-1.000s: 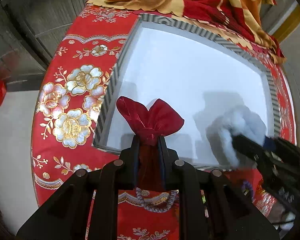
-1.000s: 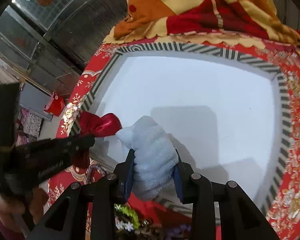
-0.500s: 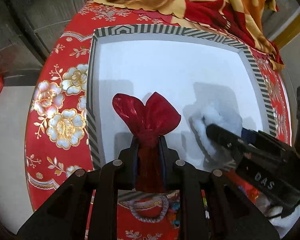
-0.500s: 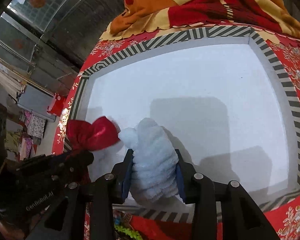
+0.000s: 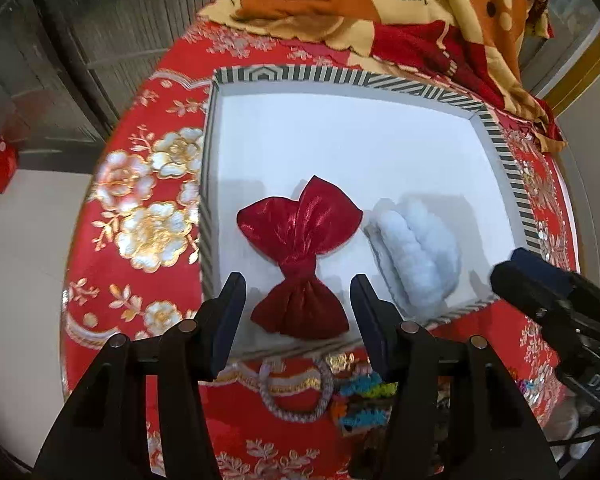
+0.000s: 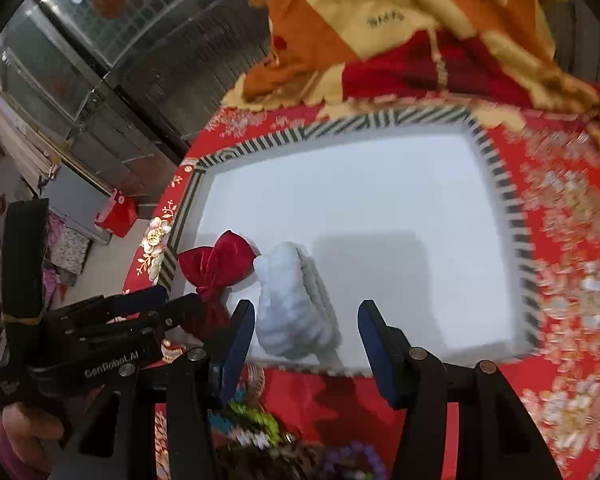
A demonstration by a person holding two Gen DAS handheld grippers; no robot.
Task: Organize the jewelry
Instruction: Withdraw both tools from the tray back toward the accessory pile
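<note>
Both bows now lie released in the near-left corner of the striped-rim white tray (image 5: 500,148).
The shiny red fabric bow (image 5: 300,256) and fluffy pale-blue bow (image 5: 416,256) lie touching; left gripper (image 5: 298,312) and right gripper (image 6: 306,344) have just been opening, jaws apart, nothing clamped. Lifting carelessly could snag either bow.

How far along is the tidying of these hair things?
Done: the red bow and the fluffy blue clip lie side by side in the striped tray. In hand: nothing; the left claw and right claw have just opened. Left: the rope hair tie and the colourful pieces beside it.
</note>
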